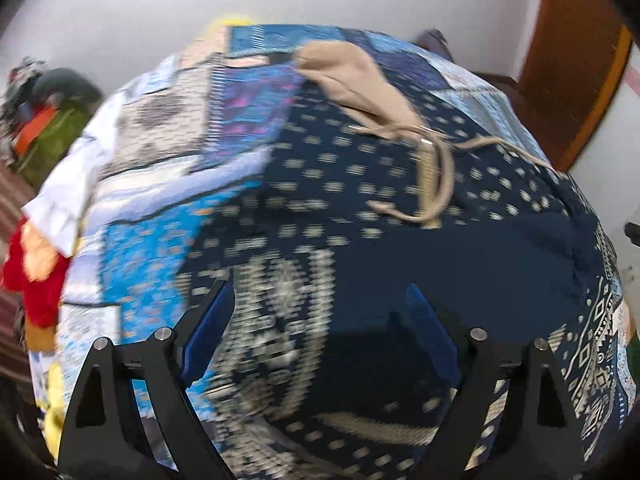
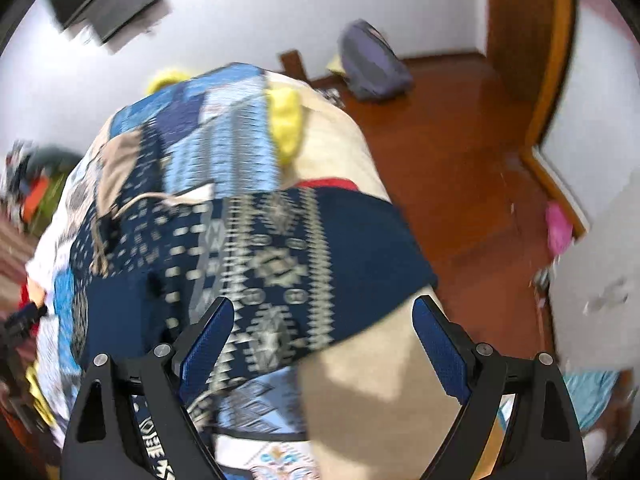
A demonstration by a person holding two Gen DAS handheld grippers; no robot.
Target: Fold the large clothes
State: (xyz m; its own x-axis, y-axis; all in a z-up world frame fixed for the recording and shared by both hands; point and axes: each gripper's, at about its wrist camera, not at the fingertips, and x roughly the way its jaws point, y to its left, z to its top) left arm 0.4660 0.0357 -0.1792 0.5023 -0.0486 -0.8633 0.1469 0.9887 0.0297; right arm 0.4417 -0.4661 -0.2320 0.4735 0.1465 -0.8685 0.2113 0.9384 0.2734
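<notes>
A large navy garment with cream geometric patterns (image 1: 360,208) lies spread over a blue patchwork bedcover (image 1: 248,92). A beige drawstring and waistband piece (image 1: 360,84) rest on its far part. My left gripper (image 1: 320,300) is open and empty just above the navy cloth. In the right wrist view the same navy garment (image 2: 288,256) reaches the bed's right edge over a beige sheet (image 2: 372,392). My right gripper (image 2: 324,312) is open and empty above the garment's near right corner. Both views are blurred by motion.
A white cloth (image 1: 76,184) and a red cloth (image 1: 36,276) lie at the bed's left edge. A yellow item (image 2: 284,120) sits at the far side. A wooden floor (image 2: 460,160), a grey bag (image 2: 372,64) and a brown door frame (image 2: 528,40) lie to the right.
</notes>
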